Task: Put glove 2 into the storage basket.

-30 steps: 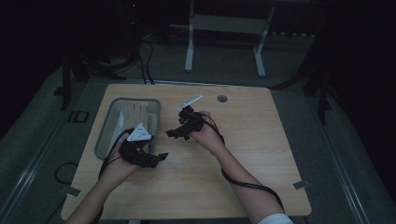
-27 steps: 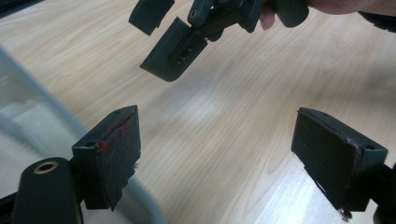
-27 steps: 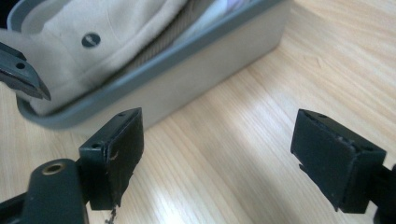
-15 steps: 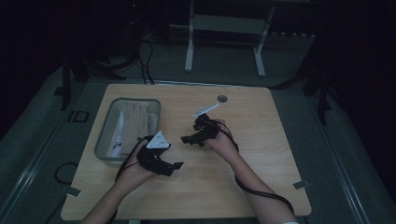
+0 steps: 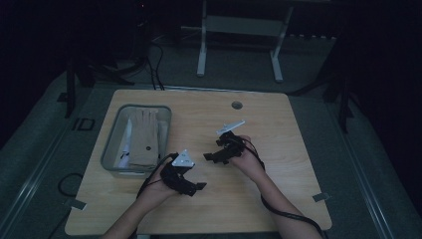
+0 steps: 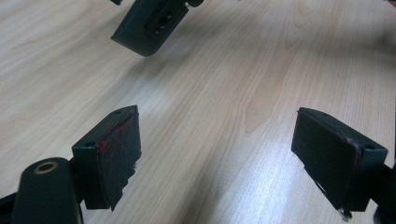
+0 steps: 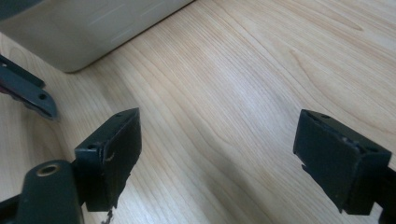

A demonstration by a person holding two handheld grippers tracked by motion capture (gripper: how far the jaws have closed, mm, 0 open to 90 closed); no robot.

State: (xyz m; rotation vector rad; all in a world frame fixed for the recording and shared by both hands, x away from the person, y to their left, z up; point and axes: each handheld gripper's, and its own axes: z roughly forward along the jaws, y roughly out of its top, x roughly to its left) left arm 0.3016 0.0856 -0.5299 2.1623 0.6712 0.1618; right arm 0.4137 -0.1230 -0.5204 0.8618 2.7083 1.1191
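Two hands hold black grippers low over the wooden table [image 5: 278, 124]. My left gripper [image 5: 199, 186] sits near the table's front, just right of the tray [image 5: 110, 149], pointing right. Its jaws stand open over bare wood in the left gripper view [image 6: 217, 149], and a jaw of the other gripper [image 6: 149, 23] hangs ahead of them. My right gripper [image 5: 209, 157] hovers near the table's middle, pointing left. Its jaws are open with nothing between them [image 7: 217, 154], and the tray's corner [image 7: 93, 28] lies beyond them.
The grey tray holds a pair of tan gloves [image 5: 143, 137] and some white items. A round cable hole [image 5: 237, 105] is near the table's far edge. Cables trail from both grippers off the front. A white desk frame [image 5: 239, 30] stands behind the table.
Both hands have come toward the table's front and sunk lower. The left gripper moved right, away from the tray; the right gripper moved right and nearer. Both stay open and empty.
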